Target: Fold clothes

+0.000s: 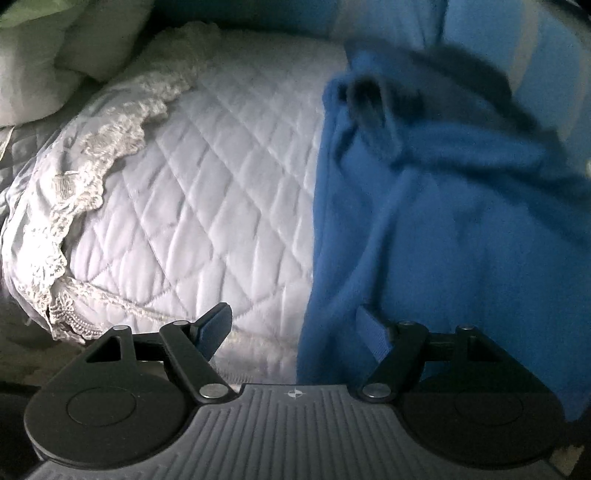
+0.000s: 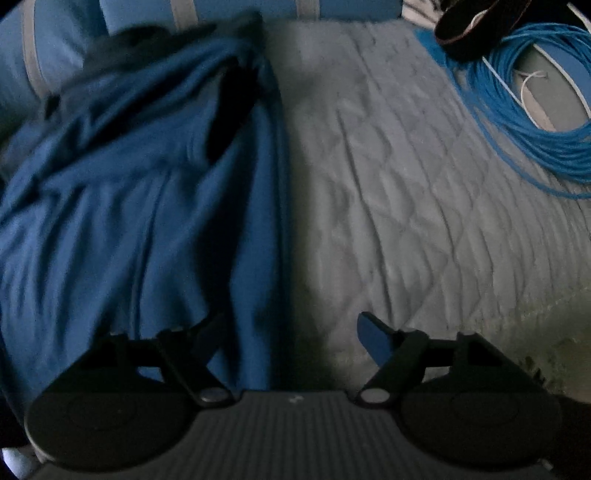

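Across the right of the left view, the blue garment [image 1: 461, 229] is lying rumpled on the quilt [image 1: 221, 206]. Both the left gripper [image 1: 295, 332] and right gripper [image 2: 291, 336] are hanging spread wide, pinching nothing. Closing over bunched layers risks a crooked fold.

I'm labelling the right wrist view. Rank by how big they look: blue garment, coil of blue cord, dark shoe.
1. Blue garment, the largest.
2. Coil of blue cord, partly cut off at the edge.
3. Dark shoe, smallest, also cropped and farther away.

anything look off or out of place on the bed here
Yes: a coil of blue cord with a dark strap on it lies on the quilt, unrelated to folding. The blue garment is bunched and creased at its far end, not flat. Both grippers, left and right, are open.
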Demonstrator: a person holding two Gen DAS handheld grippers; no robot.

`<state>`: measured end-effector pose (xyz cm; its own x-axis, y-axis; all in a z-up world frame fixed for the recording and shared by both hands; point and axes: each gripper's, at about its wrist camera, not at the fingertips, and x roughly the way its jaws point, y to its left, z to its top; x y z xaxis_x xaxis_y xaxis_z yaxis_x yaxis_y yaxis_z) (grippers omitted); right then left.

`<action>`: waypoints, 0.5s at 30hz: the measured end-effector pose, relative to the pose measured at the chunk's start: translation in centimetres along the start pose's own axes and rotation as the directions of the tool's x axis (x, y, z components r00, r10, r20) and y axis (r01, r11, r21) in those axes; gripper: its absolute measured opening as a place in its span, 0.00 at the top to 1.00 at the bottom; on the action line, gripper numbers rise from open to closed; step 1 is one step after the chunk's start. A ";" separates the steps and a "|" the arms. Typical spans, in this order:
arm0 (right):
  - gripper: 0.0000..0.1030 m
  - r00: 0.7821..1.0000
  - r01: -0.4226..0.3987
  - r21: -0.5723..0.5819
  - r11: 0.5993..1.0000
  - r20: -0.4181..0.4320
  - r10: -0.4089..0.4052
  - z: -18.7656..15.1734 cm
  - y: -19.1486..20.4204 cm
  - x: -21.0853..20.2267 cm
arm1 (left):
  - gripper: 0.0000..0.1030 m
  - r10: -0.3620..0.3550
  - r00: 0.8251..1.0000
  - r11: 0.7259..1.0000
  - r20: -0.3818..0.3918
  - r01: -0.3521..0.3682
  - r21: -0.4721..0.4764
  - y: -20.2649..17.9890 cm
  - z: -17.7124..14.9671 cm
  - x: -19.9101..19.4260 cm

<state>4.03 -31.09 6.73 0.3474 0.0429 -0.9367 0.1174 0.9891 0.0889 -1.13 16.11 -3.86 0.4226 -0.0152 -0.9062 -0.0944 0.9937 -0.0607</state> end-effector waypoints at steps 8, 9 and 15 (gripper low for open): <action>0.84 0.983 -0.083 -0.007 0.997 -0.164 0.081 -1.8 1.2 2.9 | 0.91 -0.056 0.995 0.998 -0.088 0.057 0.013 -1.0 0.0 2.1; 0.91 0.981 -0.113 -0.017 0.993 -0.158 0.109 -1.9 1.3 2.4 | 0.93 -0.068 0.995 0.997 -0.070 0.071 0.041 -1.4 -0.1 1.5; 0.92 0.953 -0.302 -0.043 0.952 -0.049 0.300 -0.7 0.5 -2.1 | 0.94 -0.180 0.981 0.981 0.069 0.175 0.079 -1.1 0.5 -3.1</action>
<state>2.70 -30.54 8.55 0.3209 0.3444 -0.8823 -0.0333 0.9351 0.3529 -1.85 15.14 -0.80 0.4941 -0.1864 -0.8492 0.0520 0.9813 -0.1852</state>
